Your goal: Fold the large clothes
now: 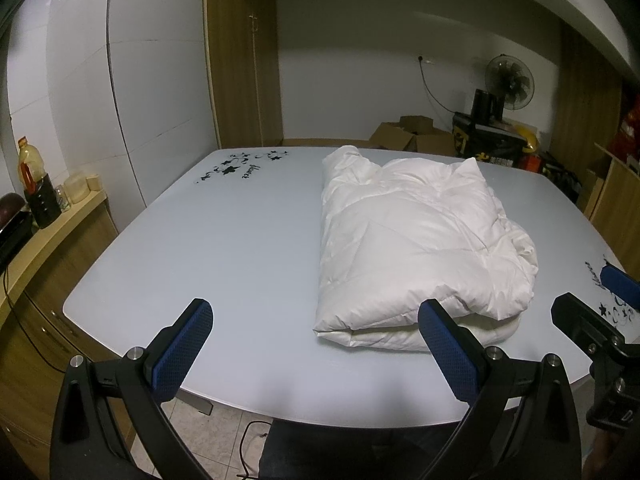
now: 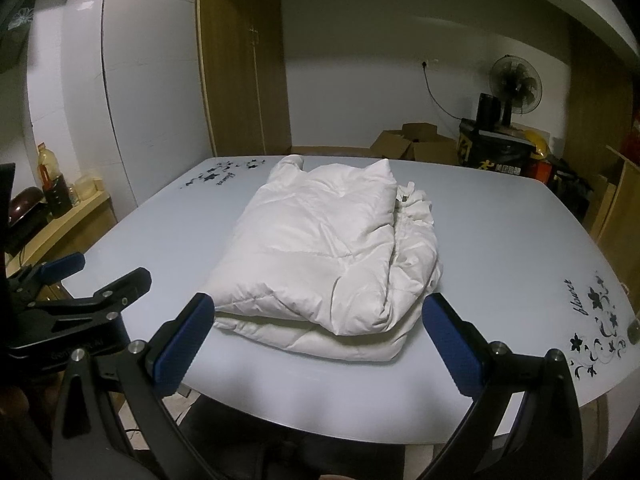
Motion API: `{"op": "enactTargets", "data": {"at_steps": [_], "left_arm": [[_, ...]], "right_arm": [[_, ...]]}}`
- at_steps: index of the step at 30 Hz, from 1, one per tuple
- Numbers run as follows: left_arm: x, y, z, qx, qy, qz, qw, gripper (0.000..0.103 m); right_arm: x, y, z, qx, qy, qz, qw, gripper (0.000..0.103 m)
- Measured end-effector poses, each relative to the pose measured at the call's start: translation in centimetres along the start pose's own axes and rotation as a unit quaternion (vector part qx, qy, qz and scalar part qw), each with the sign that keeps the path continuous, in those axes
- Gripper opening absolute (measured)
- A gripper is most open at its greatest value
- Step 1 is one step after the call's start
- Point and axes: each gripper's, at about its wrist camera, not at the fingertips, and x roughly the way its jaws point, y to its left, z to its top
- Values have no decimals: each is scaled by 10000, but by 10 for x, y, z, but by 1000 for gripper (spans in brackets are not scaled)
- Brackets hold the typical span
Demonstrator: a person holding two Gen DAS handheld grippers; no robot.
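A pale glass table (image 1: 224, 240) with black flower prints at its corners fills the room in front of me, wooden wardrobes and a standing fan (image 2: 516, 84) behind it. The white down jacket (image 2: 332, 252) lies folded into a thick bundle on the table, its near edge close to the table's front rim. My left gripper (image 1: 316, 332) hangs over the near edge, jaws spread wide with nothing between them, the jacket just beside its right finger. My right gripper (image 2: 318, 324) is likewise wide open and empty, its fingers flanking the bundle's near end without touching it.
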Motion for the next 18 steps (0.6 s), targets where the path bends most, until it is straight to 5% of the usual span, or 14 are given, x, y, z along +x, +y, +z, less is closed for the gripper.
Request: {"op": "enactTargets", "data": {"at_steps": [18], "left_arm": [[1, -1, -2, -17, 1, 22, 10000, 103]], "right_arm": [[3, -1, 0, 55, 55, -8, 10000, 103]]}}
